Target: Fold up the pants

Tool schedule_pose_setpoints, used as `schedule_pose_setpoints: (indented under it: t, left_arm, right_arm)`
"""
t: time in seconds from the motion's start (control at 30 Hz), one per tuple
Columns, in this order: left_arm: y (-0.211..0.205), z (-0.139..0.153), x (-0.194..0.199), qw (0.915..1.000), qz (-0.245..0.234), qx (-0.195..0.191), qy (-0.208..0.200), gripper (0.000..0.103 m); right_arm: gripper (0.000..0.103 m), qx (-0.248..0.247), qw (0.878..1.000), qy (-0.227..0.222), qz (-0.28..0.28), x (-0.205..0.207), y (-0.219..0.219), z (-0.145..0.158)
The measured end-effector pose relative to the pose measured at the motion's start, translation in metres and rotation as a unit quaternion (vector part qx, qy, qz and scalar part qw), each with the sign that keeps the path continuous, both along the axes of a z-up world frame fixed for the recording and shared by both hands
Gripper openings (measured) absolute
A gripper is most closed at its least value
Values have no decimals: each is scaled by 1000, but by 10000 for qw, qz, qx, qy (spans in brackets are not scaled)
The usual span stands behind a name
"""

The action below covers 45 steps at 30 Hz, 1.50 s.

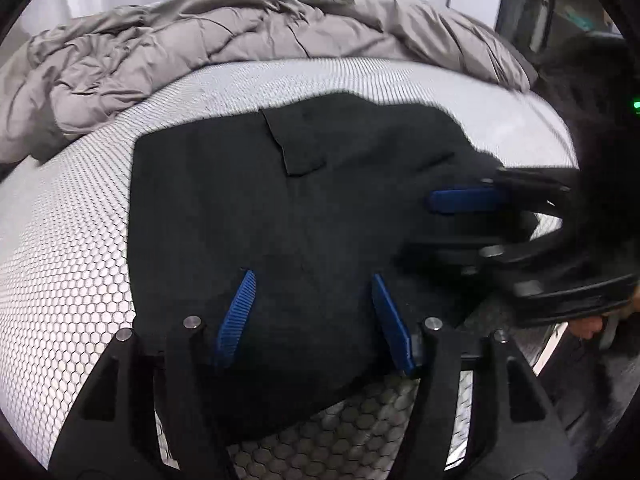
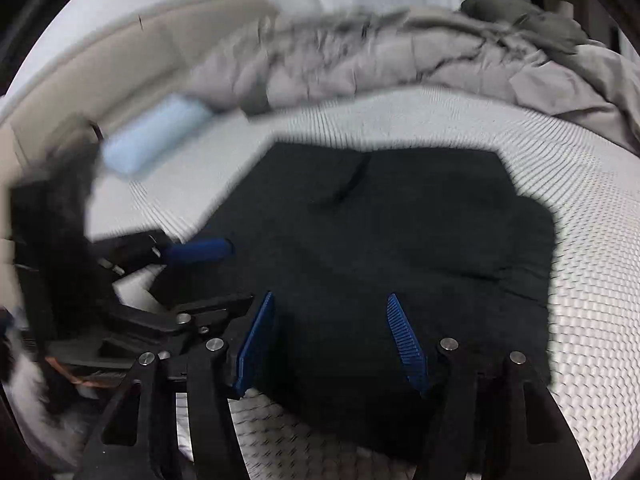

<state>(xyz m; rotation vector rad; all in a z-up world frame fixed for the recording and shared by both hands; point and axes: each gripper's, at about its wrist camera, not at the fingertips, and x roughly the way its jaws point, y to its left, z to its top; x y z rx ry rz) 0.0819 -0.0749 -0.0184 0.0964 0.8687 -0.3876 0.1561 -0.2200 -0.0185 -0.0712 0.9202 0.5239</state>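
While both tongs hover released over it, the black pants (image 1: pixel 304 208) lie folded on the bed's honeycomb mattress (image 1: pixel 72 264), near its front edge; left tongs (image 1: pixel 316 312), right tongs (image 2: pixel 332 340), nothing gripped.

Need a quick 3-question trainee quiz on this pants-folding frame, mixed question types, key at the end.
1. True or false: the black pants lie folded into a compact stack on the white honeycomb-pattern mattress.
2. Multiple choice: what lies bunched along the far side of the mattress? A) a grey comforter B) a red towel C) a cardboard box
3. Fill in: in both wrist views, the jaws of the left gripper and the right gripper stand ____, with no cloth pinched between the blue pads.

Key: 1 true; 2 A; 3 open
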Motion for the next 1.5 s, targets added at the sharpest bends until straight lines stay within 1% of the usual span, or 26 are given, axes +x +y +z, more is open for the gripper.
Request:
schedule_pose_setpoints:
  t: [0.07,0.13,0.17,0.23,0.33,0.4,0.43,0.47,0.53,0.57,0.63,0.7,0.73,0.77,0.87,0.93,0.97,1.0,1.03,1.07,1.17,1.23,1.3,1.33,1.43,1.5]
  left_arm:
    - [9,-2,-3,10000,-48,48,22,58]
    - [22,-3,-10,9999,-75,-77,45,58]
    - [29,-4,-6,9998,-88,-173,51,58]
    - [41,-1,-23,9999,-45,-166,2,58]
    - [44,4,-30,9998,109,-76,-124,58]
    - [51,15,-26,9991,114,-326,-251,58]
    - [49,19,-18,9986,147,-387,-316,58]
    - [46,19,-8,9988,190,-367,-251,58]
    - [39,6,22,9992,247,-259,170,58]
    - [36,3,35,9991,250,-262,228,58]
    - [34,-2,38,9997,80,-110,206,58]
    - [36,-1,33,9999,-48,4,88,60]
    - [39,-1,31,9999,-66,-35,86,60]
    - [45,-1,30,9998,-66,-180,108,61]
    - [50,-3,28,9995,-50,-296,113,61]
    - [50,-3,28,9994,-62,-328,109,61]
    - [52,-3,28,9992,-55,-373,135,61]
    - [53,-3,29,9990,-51,-413,155,61]
    - [54,-5,29,9990,-56,-421,166,62]
    - [53,-6,32,9990,-47,-410,178,63]
    - [49,-8,38,9994,-80,-309,161,64]
    - [49,-9,41,9992,-72,-334,187,65]
    - [48,-10,41,9994,-52,-292,189,65]
    - [47,-10,41,9995,-53,-257,175,66]
    - [40,-8,43,9997,100,-133,193,66]
    - [39,2,46,9983,400,-185,372,66]
  right_arm:
    - [59,-686,9976,-99,69,2,11,-13]
    - [59,-1346,9901,-409,-28,-7,4,-9]
    - [58,-1478,9878,-481,-81,-10,-4,-7]
    - [57,-1271,9910,-413,-52,-16,-23,-4]
    - [57,-1270,9905,-521,-51,-24,-22,0]
    - [58,-784,9955,-537,25,-28,-20,11]
    - [60,-485,9974,-521,63,-27,-18,15]
    - [61,-400,9978,-517,50,-19,-14,19]
    - [61,-640,9963,-565,43,-4,8,15]
    - [61,-905,9947,-488,59,8,19,6]
    - [61,-1378,9898,-344,107,21,25,-14]
    - [61,-1450,9887,-365,37,21,18,-12]
    - [61,-1714,9839,-482,-175,19,8,-7]
    - [54,-1856,9802,-620,-297,14,-3,-4]
    - [53,-1658,9828,-669,-470,7,-20,-4]
    - [55,-1886,9780,-715,-534,5,-5,-1]
    - [55,-1769,9810,-656,-447,5,0,4]
    - [57,-1411,9878,-571,-321,4,5,12]
    - [66,-1013,9932,-512,-266,7,12,18]
    - [73,-882,9948,-451,-241,16,20,18]
    - [72,-1457,9887,-121,-336,50,38,-6]
    - [71,-1452,9892,-62,-163,54,35,-11]
    - [70,-1859,9821,-200,-239,49,18,-8]
    - [64,-2064,9775,-288,-314,46,4,-6]
    - [63,-1882,9818,-196,-163,41,-16,-3]
    - [63,-2216,9740,-458,-97,32,-4,0]
